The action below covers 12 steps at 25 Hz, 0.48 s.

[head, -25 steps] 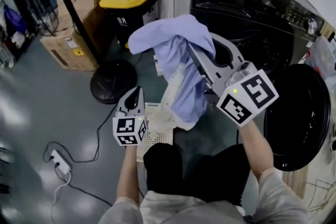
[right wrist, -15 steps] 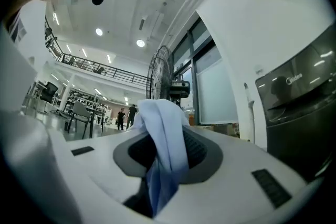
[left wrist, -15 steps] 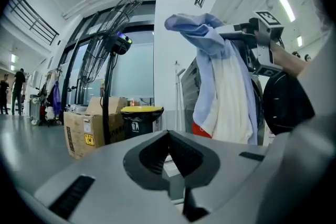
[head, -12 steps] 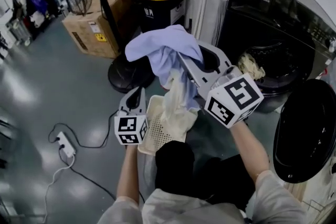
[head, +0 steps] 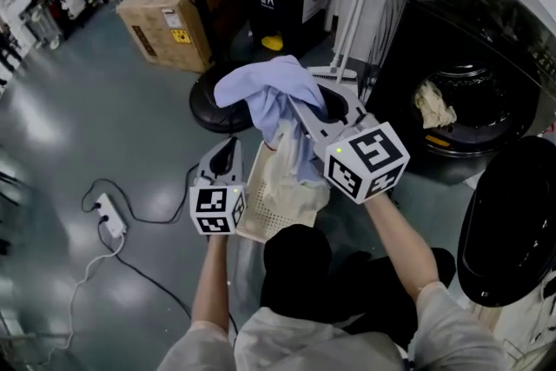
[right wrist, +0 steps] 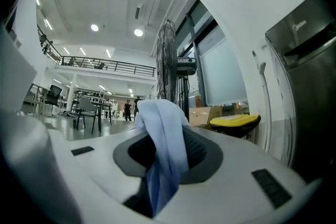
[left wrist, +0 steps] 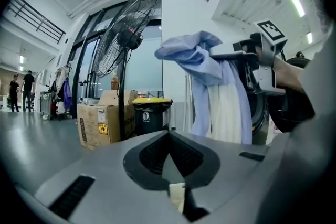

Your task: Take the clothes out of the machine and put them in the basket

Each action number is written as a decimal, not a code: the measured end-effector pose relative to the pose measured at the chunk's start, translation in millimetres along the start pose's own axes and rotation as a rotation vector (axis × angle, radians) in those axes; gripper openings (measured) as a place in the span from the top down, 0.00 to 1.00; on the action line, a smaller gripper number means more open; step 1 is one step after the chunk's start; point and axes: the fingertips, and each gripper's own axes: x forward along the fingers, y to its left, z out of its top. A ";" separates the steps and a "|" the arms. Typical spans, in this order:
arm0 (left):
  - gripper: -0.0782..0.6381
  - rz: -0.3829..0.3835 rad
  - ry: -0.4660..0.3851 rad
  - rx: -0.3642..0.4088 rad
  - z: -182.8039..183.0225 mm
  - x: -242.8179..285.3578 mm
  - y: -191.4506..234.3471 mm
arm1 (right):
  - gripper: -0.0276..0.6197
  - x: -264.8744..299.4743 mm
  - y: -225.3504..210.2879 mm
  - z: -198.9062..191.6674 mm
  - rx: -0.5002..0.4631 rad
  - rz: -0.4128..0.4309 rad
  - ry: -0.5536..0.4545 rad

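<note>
- The right gripper [right wrist: 164, 157] has its fingers clamped on a pale blue cloth garment [head: 265, 87]. The garment bulges over the jaw tips and hangs down, with a cream cloth layer [head: 291, 178] below it.
- This bundle hangs directly above the cream perforated plastic basket [head: 259, 217]. From the head view its lower end overlaps the basket's wall, but whether they touch cannot be told.
- The left gripper [head: 228, 150] is just beside the basket's left edge, its fingers brought together with nothing between them.
- The black front-loading washing machine [head: 486, 30] stands to the right of the basket and beyond it, with its round door [head: 508, 226] swung open.
- A crumpled cream garment [head: 434, 106] lies in the drum.
</note>
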 end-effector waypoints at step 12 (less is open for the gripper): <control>0.87 0.007 0.037 -0.009 -25.7 -4.6 10.2 | 0.79 9.4 -3.9 -173.4 0.105 -0.068 0.235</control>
